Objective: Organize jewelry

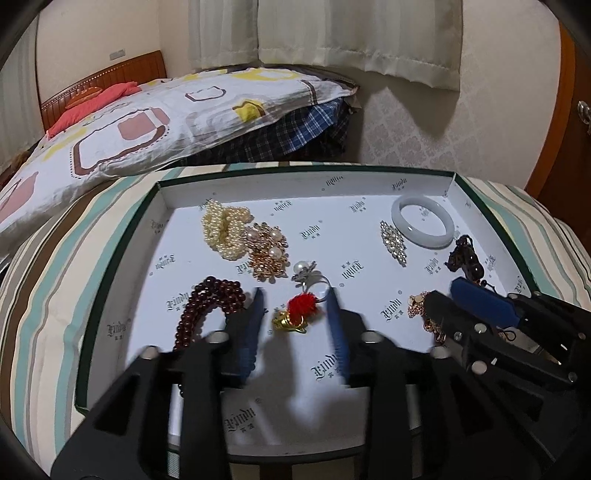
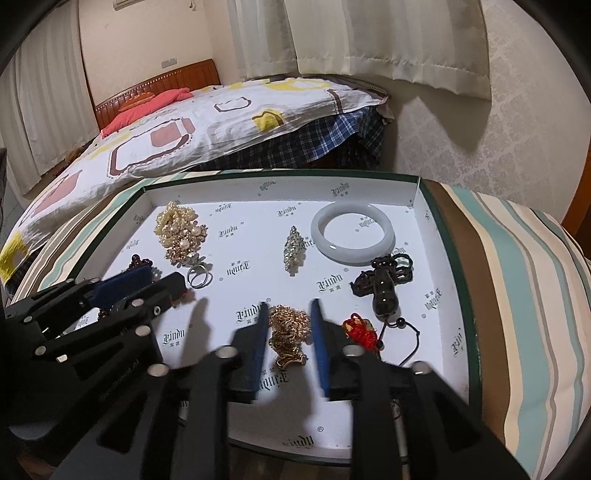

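Note:
A shallow white box lid (image 1: 122, 273) (image 2: 448, 236) holds the jewelry. My left gripper (image 1: 295, 295) is open, its fingers either side of a red pompom charm with a gold piece (image 1: 297, 312). My right gripper (image 2: 287, 306) is open, its fingers either side of a gold chain heap (image 2: 290, 332), apart from it. Also in the lid: a dark red bead bracelet (image 1: 207, 306), a pearl bunch with gold brooch (image 1: 243, 240), a ring (image 2: 199, 277), a rhinestone brooch (image 2: 294, 248), a white jade bangle (image 2: 351, 232), a dark gourd pendant (image 2: 384, 284) and a red knot charm (image 2: 360, 330).
The lid rests on a striped cushion (image 2: 524, 295). A bed with a patterned quilt (image 1: 147, 122) lies behind, curtains (image 1: 332, 33) and wall beyond. Each gripper shows in the other's view: the right one (image 1: 491, 314), the left one (image 2: 122, 288).

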The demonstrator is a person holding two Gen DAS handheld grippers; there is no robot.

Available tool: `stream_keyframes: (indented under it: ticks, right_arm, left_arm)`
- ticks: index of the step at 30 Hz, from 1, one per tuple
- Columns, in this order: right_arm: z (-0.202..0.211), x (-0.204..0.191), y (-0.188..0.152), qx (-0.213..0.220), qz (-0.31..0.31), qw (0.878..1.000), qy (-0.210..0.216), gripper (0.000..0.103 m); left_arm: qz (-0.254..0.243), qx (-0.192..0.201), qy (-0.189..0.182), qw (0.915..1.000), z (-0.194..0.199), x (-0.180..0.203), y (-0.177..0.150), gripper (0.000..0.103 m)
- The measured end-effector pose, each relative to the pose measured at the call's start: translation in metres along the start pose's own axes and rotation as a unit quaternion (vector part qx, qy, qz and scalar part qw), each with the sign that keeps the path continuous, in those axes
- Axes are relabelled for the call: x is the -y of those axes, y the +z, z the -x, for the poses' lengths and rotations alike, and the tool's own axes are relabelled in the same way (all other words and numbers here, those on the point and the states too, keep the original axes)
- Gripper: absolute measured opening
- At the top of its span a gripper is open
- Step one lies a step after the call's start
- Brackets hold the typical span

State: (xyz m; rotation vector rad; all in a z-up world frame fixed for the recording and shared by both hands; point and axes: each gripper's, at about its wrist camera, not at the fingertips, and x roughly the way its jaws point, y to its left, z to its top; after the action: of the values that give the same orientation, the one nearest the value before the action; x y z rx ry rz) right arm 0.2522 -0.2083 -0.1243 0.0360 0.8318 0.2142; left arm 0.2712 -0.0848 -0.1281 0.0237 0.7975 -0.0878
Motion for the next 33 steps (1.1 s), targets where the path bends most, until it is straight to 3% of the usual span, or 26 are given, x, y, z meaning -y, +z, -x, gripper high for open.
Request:
stream_keyframes:
  ticks: [8, 12, 20, 25, 33]
  right_arm:
    - [0.014, 0.001, 0.001, 0.016, -0.003, 1.0, -0.019, 0.054]
    - [0.024, -0.002, 0.0, 0.021, -0.001, 0.999, -0.029, 0.057]
    - [0.063, -0.006, -0.01, 0.042, -0.004, 0.998, -0.056, 0.072]
    - [0.094, -0.009, -0.022, 0.055, -0.006, 0.996, -0.068, 0.074]
    - [0.148, -0.019, -0.035, 0.084, -0.006, 0.994, -0.073, 0.077]
  left_arm:
    - [0.002, 0.02, 0.021, 0.9996, 0.017, -0.007, 0.002, 0.06]
    - [0.0, 0.025, 0.032, 0.9992, 0.031, -0.011, 0.002, 0.064]
    - [0.002, 0.053, 0.06, 0.9968, 0.081, -0.02, -0.014, 0.08]
    - [0.008, 0.072, 0.079, 0.9942, 0.119, -0.028, -0.029, 0.09]
    - [0.034, 0.093, 0.095, 0.9906, 0.18, -0.044, -0.047, 0.094]
